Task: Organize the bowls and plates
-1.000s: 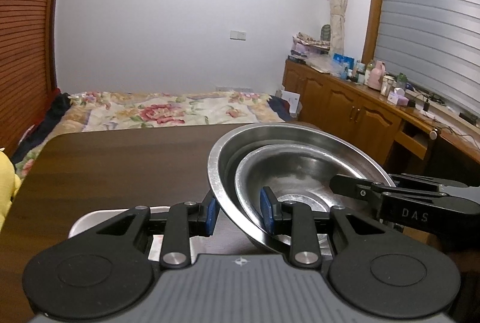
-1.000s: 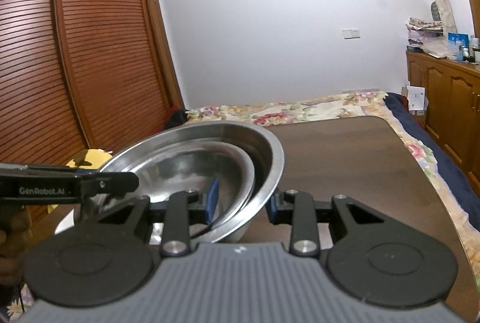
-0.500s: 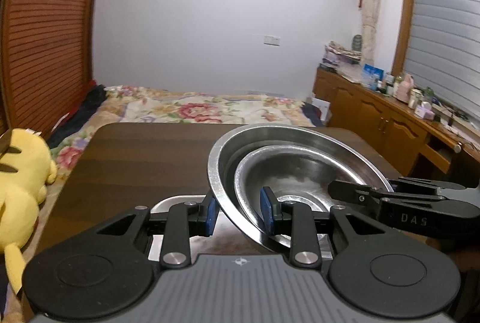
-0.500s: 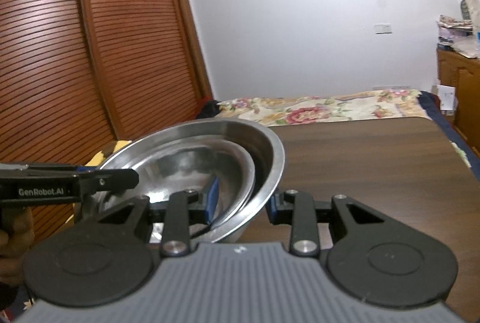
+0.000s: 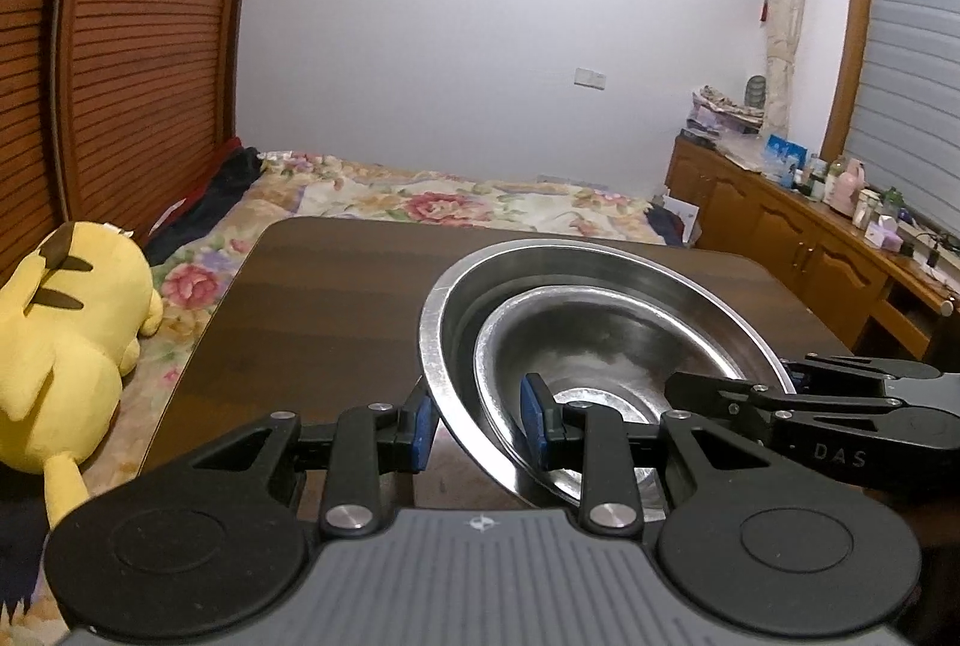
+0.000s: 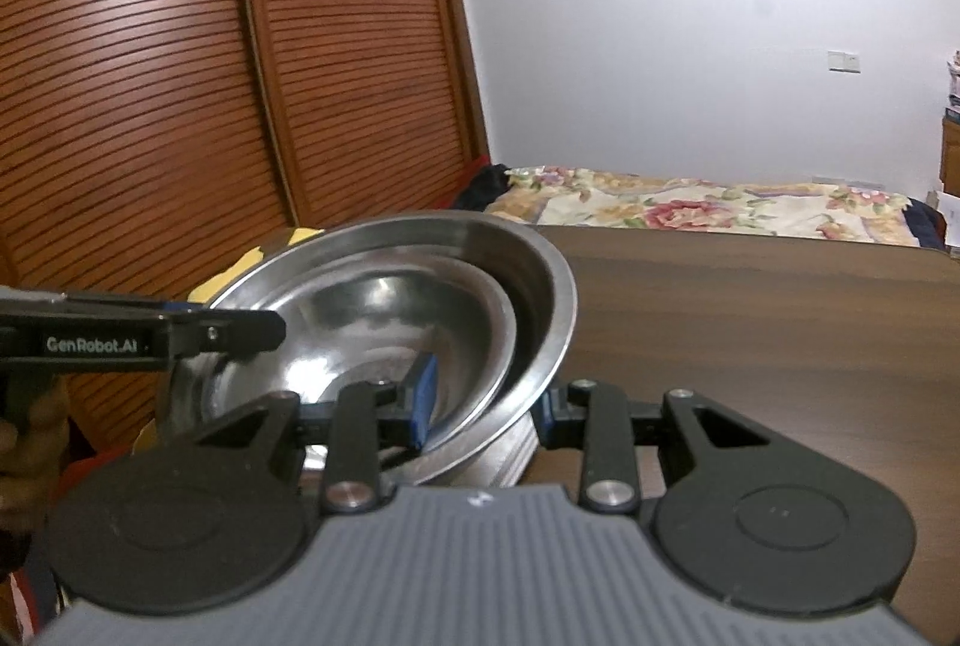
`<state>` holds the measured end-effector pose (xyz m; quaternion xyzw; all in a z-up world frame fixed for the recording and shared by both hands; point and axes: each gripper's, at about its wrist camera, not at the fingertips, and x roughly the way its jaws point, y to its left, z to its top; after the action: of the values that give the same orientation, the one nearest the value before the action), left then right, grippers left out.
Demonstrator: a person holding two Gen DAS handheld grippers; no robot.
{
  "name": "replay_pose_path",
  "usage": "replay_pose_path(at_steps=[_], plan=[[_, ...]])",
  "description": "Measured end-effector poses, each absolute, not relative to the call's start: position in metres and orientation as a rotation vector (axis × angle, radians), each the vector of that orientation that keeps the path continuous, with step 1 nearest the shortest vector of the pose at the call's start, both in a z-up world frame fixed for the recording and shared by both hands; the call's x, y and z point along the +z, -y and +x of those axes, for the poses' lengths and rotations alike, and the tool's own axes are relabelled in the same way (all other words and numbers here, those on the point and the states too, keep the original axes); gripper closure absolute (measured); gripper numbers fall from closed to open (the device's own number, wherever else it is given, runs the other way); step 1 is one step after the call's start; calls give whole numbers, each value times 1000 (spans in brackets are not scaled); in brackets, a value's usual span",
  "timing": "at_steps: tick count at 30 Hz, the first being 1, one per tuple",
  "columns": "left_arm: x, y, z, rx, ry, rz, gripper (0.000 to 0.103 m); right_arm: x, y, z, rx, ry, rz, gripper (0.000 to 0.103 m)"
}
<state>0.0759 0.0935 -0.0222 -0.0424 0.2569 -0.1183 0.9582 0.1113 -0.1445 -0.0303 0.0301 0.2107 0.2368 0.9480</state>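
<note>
A large steel bowl holds a smaller steel bowl nested inside it. My left gripper is shut on the near left rim of both bowls. My right gripper is shut on the opposite rim of the same stack, with the smaller bowl showing inside. The stack hangs tilted above the dark wooden table. Each gripper appears in the other's view, the right one and the left one.
A yellow plush toy lies left of the table on the floral bed. A slatted wooden wardrobe stands to the left. A wooden sideboard with small items runs along the right wall.
Both grippers have swung to the left with the bowl stack held between them. The steel plate seen under the left gripper earlier has gone out of view. The grips are unchanged.
</note>
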Motion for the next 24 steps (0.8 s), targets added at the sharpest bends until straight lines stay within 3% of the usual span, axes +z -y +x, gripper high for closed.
replay_pose_path(at_steps=[24], plan=[[-45, -97, 86, -209, -583, -84, 71, -47, 128, 119, 483, -499, 30, 68]])
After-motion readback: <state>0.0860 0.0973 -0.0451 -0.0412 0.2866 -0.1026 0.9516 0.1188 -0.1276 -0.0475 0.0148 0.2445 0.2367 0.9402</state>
